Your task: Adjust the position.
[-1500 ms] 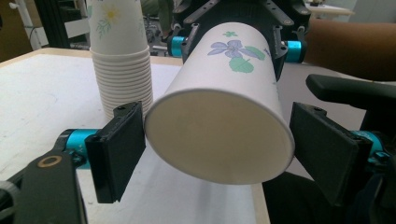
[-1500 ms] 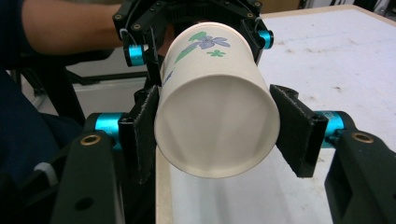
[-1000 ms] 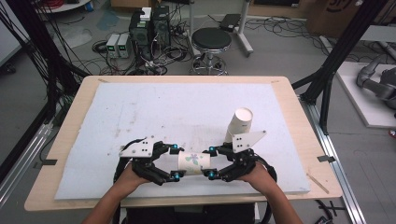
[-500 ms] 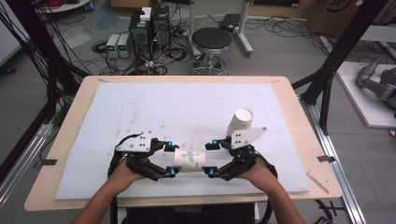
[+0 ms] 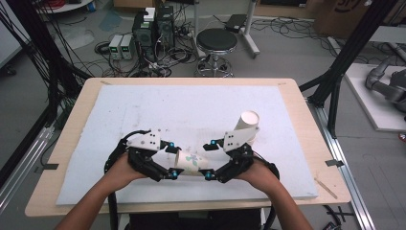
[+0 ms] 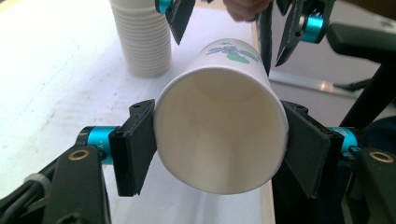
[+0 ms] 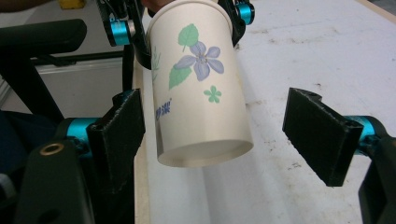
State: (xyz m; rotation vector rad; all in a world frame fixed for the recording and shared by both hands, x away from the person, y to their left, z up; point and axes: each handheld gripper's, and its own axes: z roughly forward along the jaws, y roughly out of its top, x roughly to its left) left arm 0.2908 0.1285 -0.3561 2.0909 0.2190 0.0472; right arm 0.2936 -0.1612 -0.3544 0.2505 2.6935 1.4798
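1. The left hand-held gripper (image 6: 219, 144) clamps the rim end of a white paper cup printed with a blue flower (image 5: 190, 162), held sideways above the bench (image 5: 81, 211).
2. The right hand-held gripper (image 7: 233, 135) stands open around the cup's base, one jaw touching.
3. A stack of white paper cups (image 5: 247, 127) stands at two o'clock from the held cup.
4. This looks like a handover; next, the right jaws must close or withdraw.

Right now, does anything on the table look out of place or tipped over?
Nothing looks spilled or damaged. The flowered paper cup lies sideways only because the left tool clamps its rim end, while the right tool is open around its base. The stack of cups behind leans a little.
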